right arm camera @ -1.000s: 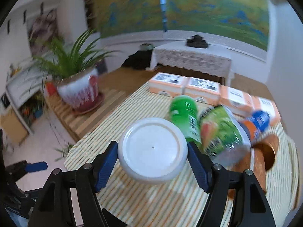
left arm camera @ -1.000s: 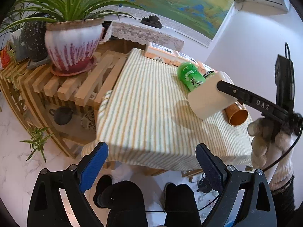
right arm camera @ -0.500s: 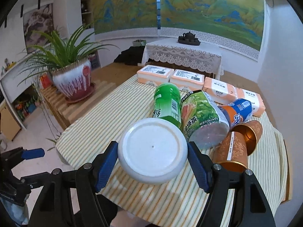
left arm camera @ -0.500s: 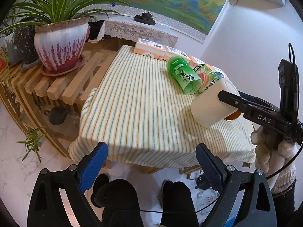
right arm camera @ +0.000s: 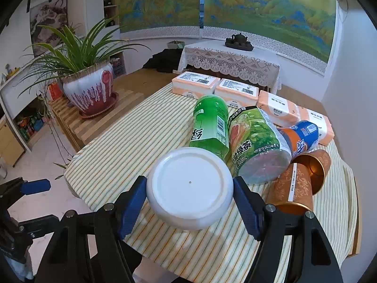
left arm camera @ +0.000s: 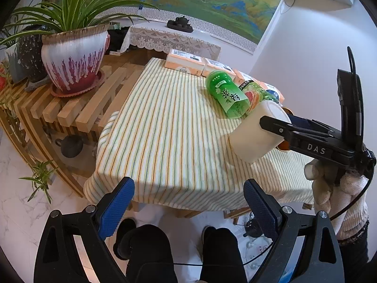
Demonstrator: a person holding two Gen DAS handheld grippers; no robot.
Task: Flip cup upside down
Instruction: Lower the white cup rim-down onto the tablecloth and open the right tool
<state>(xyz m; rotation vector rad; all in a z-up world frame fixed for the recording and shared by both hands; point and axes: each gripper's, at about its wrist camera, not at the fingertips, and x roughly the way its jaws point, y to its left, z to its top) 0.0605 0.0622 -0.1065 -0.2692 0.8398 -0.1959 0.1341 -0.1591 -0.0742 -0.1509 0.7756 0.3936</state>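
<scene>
White cup (right arm camera: 190, 187) clamped in right gripper (right arm camera: 189, 200), base toward camera, axis tilted mouth-down over tablecloth (left arm camera: 165, 127) near edge; left gripper (left arm camera: 188, 206) wide, empty, off-table.

home: potted plant (right arm camera: 88, 89), lace-covered table (right arm camera: 229, 57).

From my seat I count one white cup (right arm camera: 190, 187), three plastic bottles lying down: a green one (right arm camera: 210, 125), a larger green-tea one (right arm camera: 255, 146), and an orange-and-blue one (right arm camera: 302, 136). Two copper-coloured tumblers (right arm camera: 294, 186) lie beside them. Four orange tissue packs (right arm camera: 193, 86) line the far edge of the one striped surface (right arm camera: 132, 146). I see two claws, left (left arm camera: 188, 210) and right (right arm camera: 189, 208), and one large potted plant (right arm camera: 88, 89).
</scene>
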